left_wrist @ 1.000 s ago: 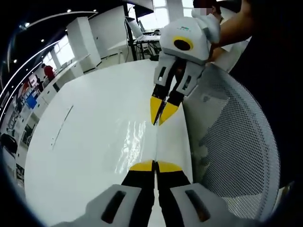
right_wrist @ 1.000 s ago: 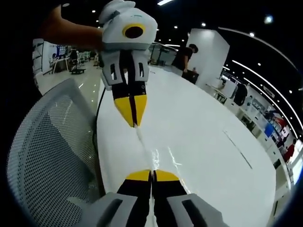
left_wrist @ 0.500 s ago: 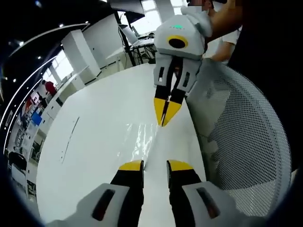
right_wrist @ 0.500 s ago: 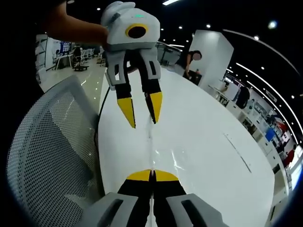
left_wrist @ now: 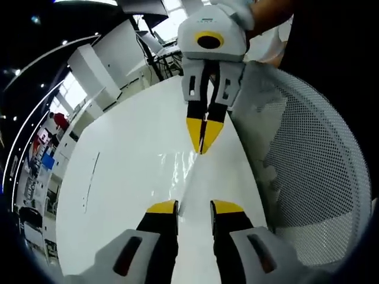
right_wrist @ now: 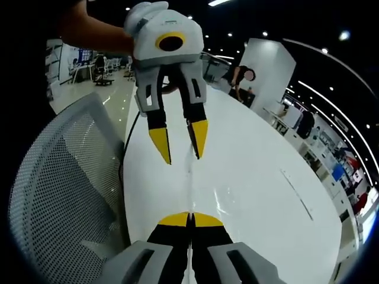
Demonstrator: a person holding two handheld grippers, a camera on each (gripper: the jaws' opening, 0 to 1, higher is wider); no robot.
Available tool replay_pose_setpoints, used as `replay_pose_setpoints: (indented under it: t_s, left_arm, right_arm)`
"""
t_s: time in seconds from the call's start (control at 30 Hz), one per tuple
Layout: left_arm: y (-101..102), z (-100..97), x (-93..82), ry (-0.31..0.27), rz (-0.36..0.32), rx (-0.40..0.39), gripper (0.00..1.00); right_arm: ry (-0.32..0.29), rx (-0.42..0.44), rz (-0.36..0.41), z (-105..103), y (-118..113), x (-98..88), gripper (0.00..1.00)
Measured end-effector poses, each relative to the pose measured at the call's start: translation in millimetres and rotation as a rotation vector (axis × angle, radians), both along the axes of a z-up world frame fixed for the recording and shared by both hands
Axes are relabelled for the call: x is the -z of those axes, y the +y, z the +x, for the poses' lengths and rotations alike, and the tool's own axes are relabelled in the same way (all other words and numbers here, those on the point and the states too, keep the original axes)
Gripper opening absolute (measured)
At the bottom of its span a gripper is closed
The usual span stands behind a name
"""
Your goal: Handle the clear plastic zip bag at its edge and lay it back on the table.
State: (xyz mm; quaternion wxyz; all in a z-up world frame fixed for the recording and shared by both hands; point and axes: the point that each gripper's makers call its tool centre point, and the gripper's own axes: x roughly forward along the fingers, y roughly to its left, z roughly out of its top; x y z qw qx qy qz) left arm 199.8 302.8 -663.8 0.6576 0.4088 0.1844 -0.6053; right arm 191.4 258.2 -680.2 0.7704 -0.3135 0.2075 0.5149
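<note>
The clear plastic zip bag (left_wrist: 175, 170) shows as glossy wrinkles over the white table (left_wrist: 112, 177), with its edge a thin line running between the two grippers. My right gripper (right_wrist: 189, 219) is shut on that edge, and it enters the left gripper view from above (left_wrist: 202, 135) with its yellow tips pressed together. My left gripper (left_wrist: 195, 207) stands open, jaws on either side of the bag's edge without touching it. In the right gripper view the left gripper (right_wrist: 179, 142) hangs open above the bag (right_wrist: 204, 195).
A white mesh office chair (left_wrist: 308, 160) stands close against the table's near edge (right_wrist: 59, 177). A person's arm holds each gripper. Desks, a pillar and people stand far off in the room behind the table (right_wrist: 260, 189).
My left gripper has opened and let go of the bag's edge, its jaws now spread. My right gripper has stayed shut on the bag.
</note>
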Motion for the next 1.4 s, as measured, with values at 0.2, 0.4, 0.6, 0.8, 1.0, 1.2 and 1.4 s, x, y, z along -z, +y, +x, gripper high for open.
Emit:
replay_pose_setpoints:
  t_s: [0.2, 0.4, 0.6, 0.8, 1.0, 1.2, 1.4]
  left_arm:
    - [-1.5, 4.5, 2.0, -0.017, 0.014, 0.01, 0.16]
    - [-2.4, 6.9, 7.9, -0.013, 0.052, 0.028, 0.06]
    - [3.0, 4.5, 15.9, 0.024, 0.081, 0.022, 0.0]
    - [3.1, 6.0, 14.0, 0.025, 0.07, -0.002, 0.0]
    - [2.0, 0.1, 10.6, 0.05, 0.05, -0.001, 0.0]
    - [0.0, -3.7, 8.1, 0.04, 0.047, 0.014, 0.0]
    - [-1.1, -3.1, 5.4, 0.044, 0.042, -0.006, 0.0]
  right_arm:
    - [-0.003, -0.013, -0.005, -1.5, 2.2, -0.5, 0.0]
    - [-0.009, -0.028, -0.012, -3.2, 4.7, -0.8, 0.0]
    - [-0.014, -0.029, -0.014, -2.8, 4.6, -2.0, 0.0]
    - [-0.008, -0.018, -0.009, -3.7, 4.3, -1.6, 0.0]
    - [-0.004, -0.001, 0.006, -3.6, 2.3, -2.6, 0.02]
    - [-0.03, 0.01, 0.045, 0.0, 3.2, -11.6, 0.15]
    - [-0.035, 0.013, 0.065, 4.2, 4.8, -18.3, 0.26]
